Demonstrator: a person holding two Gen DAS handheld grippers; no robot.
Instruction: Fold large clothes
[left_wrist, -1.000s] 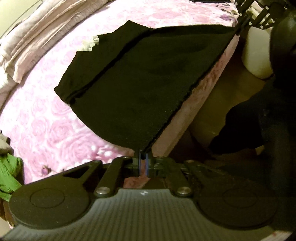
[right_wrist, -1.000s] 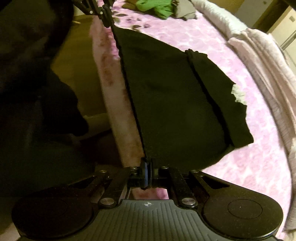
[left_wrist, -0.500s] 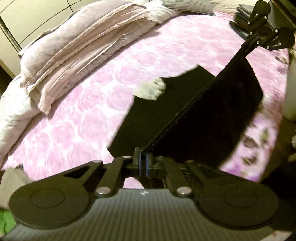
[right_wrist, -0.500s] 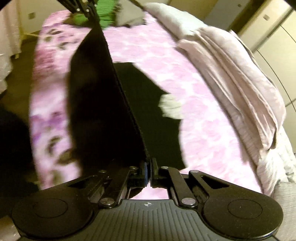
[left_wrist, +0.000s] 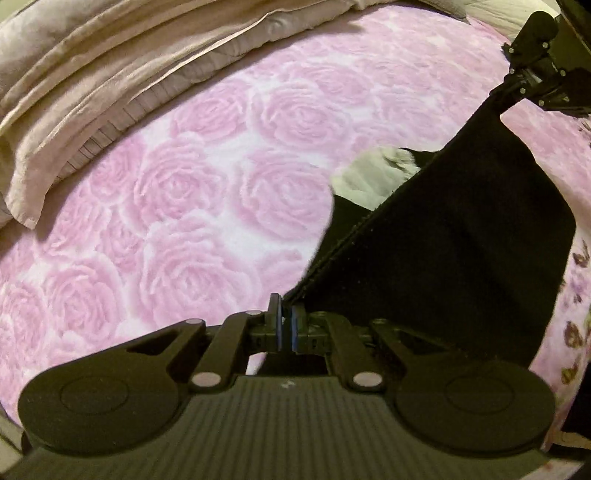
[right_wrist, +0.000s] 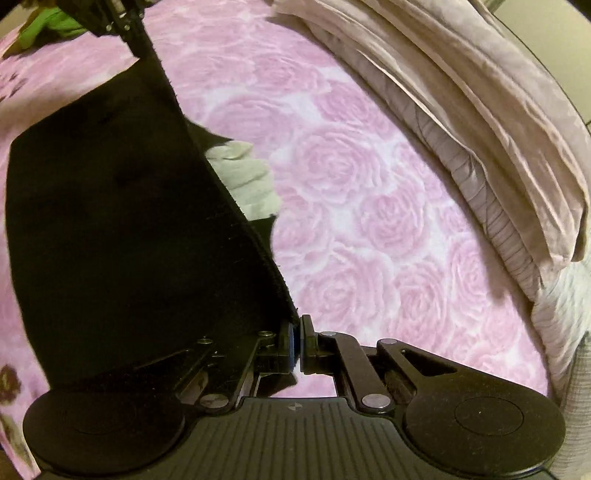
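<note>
A black garment (left_wrist: 450, 251) (right_wrist: 110, 229) hangs stretched between both grippers above the pink rose-patterned bed. My left gripper (left_wrist: 284, 325) is shut on one corner of its hem. My right gripper (right_wrist: 297, 341) is shut on the other corner; it also shows at the top right of the left wrist view, right gripper (left_wrist: 517, 86). The left gripper (right_wrist: 127, 24) shows at the top left of the right wrist view. The held edge runs taut between them. A pale lace trim (left_wrist: 373, 177) (right_wrist: 247, 177) on the garment lies on the bed just beyond that edge.
The pink bedspread (left_wrist: 192, 221) (right_wrist: 369, 206) spreads out beyond the garment. Folded beige bedding and pillows (left_wrist: 110, 66) (right_wrist: 461, 92) line the far side. A green cloth (right_wrist: 48, 27) lies at the bed's far left corner.
Both grippers have carried the held hem up and forward over the bed, from its near edge toward the bedding. The black cloth now folds over itself toward the lace trim.
</note>
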